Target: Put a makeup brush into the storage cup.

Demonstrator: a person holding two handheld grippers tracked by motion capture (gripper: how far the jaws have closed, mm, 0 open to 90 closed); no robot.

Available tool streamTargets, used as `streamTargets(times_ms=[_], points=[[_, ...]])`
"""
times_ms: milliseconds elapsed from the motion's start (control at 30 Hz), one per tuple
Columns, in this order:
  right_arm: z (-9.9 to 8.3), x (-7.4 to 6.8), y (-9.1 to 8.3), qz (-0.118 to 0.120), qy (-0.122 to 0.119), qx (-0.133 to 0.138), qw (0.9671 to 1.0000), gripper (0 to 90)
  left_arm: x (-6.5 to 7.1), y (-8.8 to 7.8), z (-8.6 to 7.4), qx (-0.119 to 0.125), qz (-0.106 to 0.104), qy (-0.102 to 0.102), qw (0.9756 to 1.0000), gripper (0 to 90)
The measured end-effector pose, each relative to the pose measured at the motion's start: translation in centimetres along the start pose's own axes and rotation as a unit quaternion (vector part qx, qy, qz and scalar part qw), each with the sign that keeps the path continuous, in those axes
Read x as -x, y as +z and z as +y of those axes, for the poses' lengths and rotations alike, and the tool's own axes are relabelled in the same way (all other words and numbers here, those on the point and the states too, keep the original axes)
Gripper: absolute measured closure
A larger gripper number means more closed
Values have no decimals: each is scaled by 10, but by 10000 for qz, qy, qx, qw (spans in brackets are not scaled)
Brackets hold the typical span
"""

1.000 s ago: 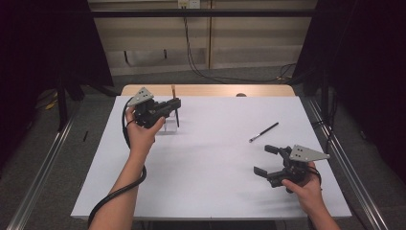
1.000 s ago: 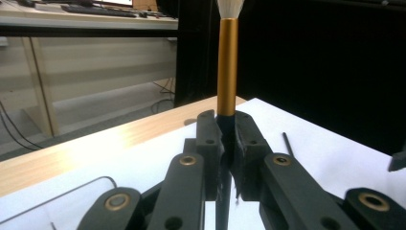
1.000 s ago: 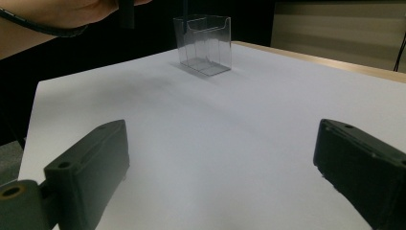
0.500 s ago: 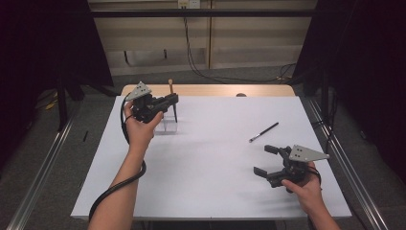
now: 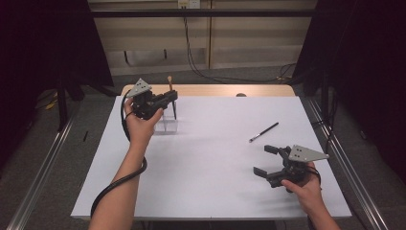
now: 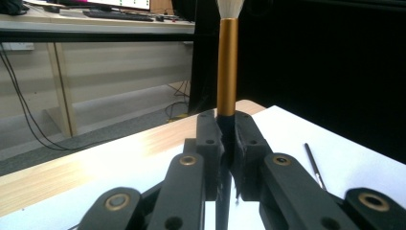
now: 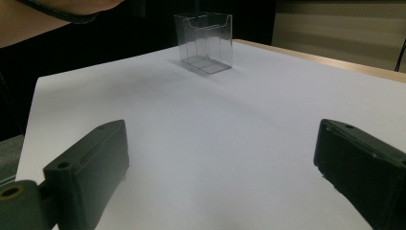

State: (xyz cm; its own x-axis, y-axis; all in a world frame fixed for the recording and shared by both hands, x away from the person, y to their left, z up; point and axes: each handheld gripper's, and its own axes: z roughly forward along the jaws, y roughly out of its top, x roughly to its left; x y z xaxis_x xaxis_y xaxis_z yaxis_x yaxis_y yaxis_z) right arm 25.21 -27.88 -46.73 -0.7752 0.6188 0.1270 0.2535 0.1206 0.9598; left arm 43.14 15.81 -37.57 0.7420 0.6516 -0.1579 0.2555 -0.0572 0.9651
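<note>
The left gripper (image 5: 168, 98) is clamped on a brush (image 6: 227, 67), right over the clear box (image 5: 166, 122). The right gripper (image 5: 269, 160) is wide apart, holding nothing.

Our right gripper (image 7: 220, 177) holds its jaws wide over the white tabletop (image 7: 239, 124); a clear plastic holder (image 7: 205, 42) stands ahead.
</note>
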Motion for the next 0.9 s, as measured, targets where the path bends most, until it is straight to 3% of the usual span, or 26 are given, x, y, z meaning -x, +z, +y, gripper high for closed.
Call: streamTargets(times_ms=[900], points=[[0,0,1,10,-35,-14,10000,45,-16,2,6,27,447,27,9990,830]])
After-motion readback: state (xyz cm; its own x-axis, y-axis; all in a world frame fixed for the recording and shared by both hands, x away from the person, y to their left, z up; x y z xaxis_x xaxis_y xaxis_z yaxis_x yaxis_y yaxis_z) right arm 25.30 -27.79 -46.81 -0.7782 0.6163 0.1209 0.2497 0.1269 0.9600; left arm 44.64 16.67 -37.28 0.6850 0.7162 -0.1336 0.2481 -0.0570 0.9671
